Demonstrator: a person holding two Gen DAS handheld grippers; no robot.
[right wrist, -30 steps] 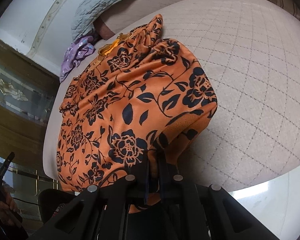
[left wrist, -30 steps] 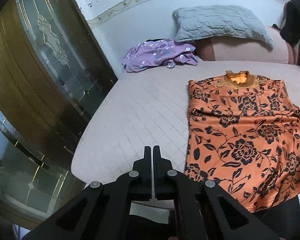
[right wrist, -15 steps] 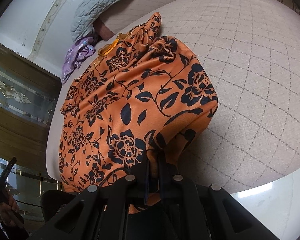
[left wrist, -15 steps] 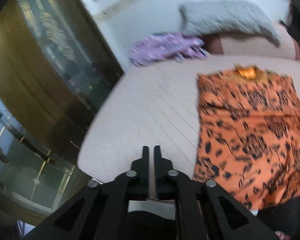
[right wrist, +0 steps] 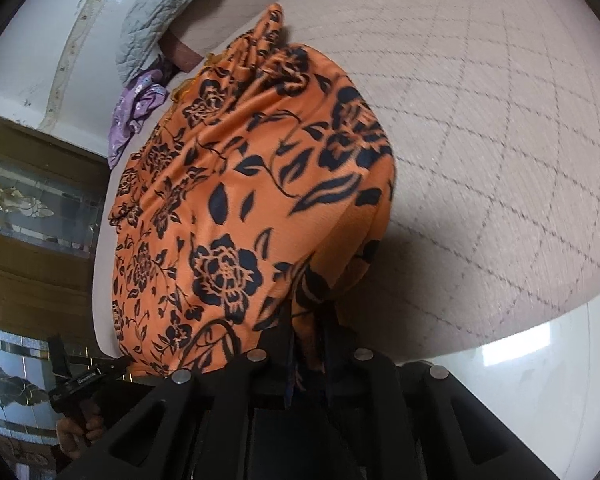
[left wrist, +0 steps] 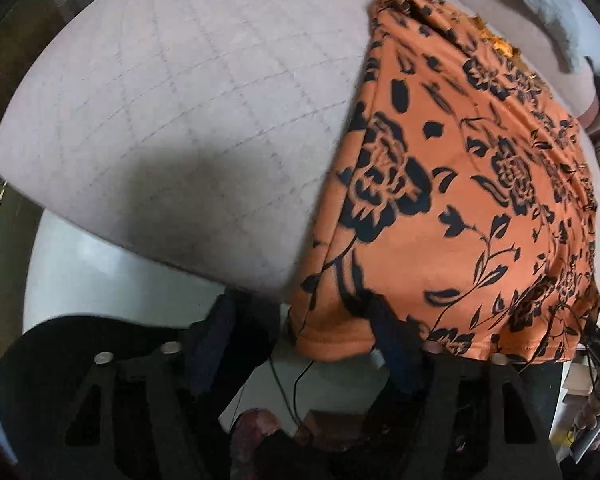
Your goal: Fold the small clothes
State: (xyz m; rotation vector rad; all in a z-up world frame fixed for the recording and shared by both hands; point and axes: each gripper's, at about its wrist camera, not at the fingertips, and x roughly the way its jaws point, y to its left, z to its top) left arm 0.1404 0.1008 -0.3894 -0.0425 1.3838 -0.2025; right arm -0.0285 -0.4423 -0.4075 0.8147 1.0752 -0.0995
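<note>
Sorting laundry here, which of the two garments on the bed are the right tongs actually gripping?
The orange floral top: the right tongs are shut on its hem at the bed's near edge. The purple garment lies untouched, bunched by the pillow.

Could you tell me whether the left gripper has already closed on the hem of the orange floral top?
No, the left gripper is open, its jaws spread around the hem corner of the orange floral top.
</note>
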